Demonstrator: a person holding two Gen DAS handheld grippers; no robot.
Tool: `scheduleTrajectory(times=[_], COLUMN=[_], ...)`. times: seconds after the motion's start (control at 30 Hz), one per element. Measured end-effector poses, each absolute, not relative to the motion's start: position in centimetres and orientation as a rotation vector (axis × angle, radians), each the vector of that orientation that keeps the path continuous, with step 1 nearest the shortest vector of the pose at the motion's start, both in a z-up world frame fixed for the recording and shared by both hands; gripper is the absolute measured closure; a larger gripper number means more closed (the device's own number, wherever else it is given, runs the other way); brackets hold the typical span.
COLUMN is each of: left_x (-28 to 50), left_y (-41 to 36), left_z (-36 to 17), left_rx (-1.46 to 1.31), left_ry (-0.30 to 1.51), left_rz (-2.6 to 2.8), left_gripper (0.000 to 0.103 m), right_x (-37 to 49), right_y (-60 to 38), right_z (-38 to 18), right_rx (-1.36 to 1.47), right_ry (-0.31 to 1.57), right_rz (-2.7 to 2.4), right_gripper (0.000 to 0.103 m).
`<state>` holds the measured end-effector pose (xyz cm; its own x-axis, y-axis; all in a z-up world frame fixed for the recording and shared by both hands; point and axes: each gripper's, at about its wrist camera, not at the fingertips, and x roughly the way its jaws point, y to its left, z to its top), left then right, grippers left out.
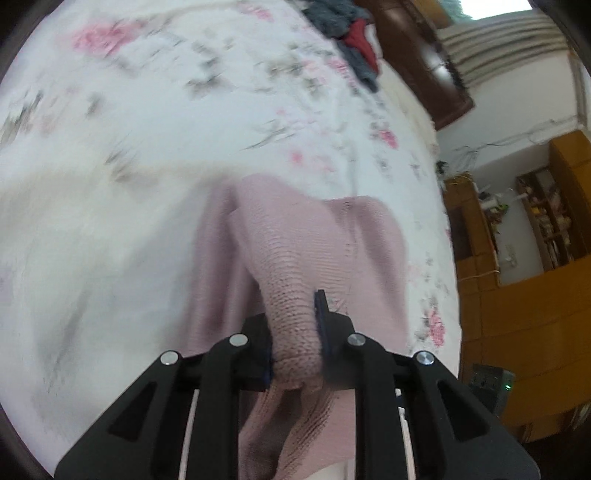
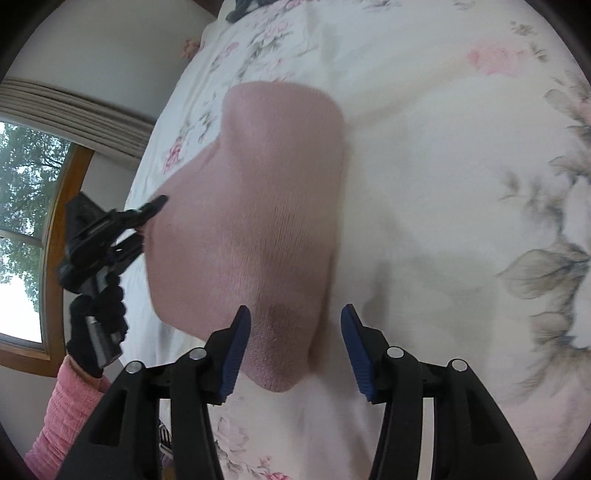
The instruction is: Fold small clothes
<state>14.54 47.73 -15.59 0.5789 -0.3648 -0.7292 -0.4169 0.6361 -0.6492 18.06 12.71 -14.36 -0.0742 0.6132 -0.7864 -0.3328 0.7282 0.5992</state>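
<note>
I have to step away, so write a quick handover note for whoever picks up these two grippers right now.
Left gripper: shut on a bunched edge of the pink knit garment, lifting that side.
Right gripper: open, empty, jaws poised over the garment's near end.
The garment lies on the floral bedsheet; a pile of dark and red clothes sits at the far end of the bed.
Done: one side gripped.
Left: finish the fold, flatten it, then probably the pile.
</note>
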Motion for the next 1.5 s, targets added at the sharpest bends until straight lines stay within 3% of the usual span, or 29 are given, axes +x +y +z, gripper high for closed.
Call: scheduleTrajectory(times=[0.13, 0.23, 0.43, 0.53, 0.63, 0.73, 0.8, 0.83, 0.87, 0.97, 1.3, 1.5], left_x=[14.3, 14.0, 11.3, 9.0, 7.4, 6.7, 6.5, 6.5, 6.5, 6.1, 5.3, 5.0], left_y=[47.8, 48.2, 47.2, 45.0, 42.6, 41.1, 41.0, 41.2, 41.4, 42.1, 42.1, 44.0], left_z=[-18.0, -18.1, -15.0, -13.4, -13.5, -15.3, -16.9, -17.3, -17.4, -16.7, -18.5, -15.6], left_rx=[-0.936, -0.97, -0.864, -0.801, -0.762, -0.716, -0.729, -0.748, -0.758, -0.782, -0.763, -0.794], left_ry=[1.022, 1.014, 1.031, 1.038, 1.076, 1.151, 1.189, 1.193, 1.188, 1.162, 1.178, 1.137], left_rz=[0.058, 0.065, 0.073, 0.04, 0.009, 0.049, 0.063, 0.066, 0.069, 0.052, 0.04, 0.068], left_gripper=[0.083, 0.074, 0.065, 0.05, 0.045, 0.047, 0.059, 0.068, 0.075, 0.082, 0.082, 0.063], right_x=[17.9, 17.8, 17.6, 16.8, 16.3, 16.0, 15.9, 16.0, 15.9, 15.6, 14.6, 15.0], right_y=[14.1, 15.0, 15.4, 15.1, 15.1, 15.5, 15.5, 15.6, 15.6, 15.7, 17.2, 16.6], right_z=[-15.6, -16.6, -16.8, -16.1, -16.0, -17.2, -18.4, -18.6, -18.6, -17.3, -18.8, -17.7], right_rx=[0.23, 0.176, 0.155, 0.156, 0.169, 0.167, 0.214, 0.234, 0.253, 0.236, 0.108, 0.128], right_ry=[1.479, 1.494, 1.495, 1.474, 1.474, 1.513, 1.556, 1.569, 1.575, 1.55, 1.547, 1.525], right_rz=[0.784, 0.762, 0.754, 0.782, 0.81, 0.796, 0.794, 0.8, 0.813, 0.838, 0.798, 0.827], right_gripper=[0.052, 0.052, 0.052, 0.052, 0.052, 0.052, 0.052, 0.056, 0.071, 0.079, 0.08, 0.068])
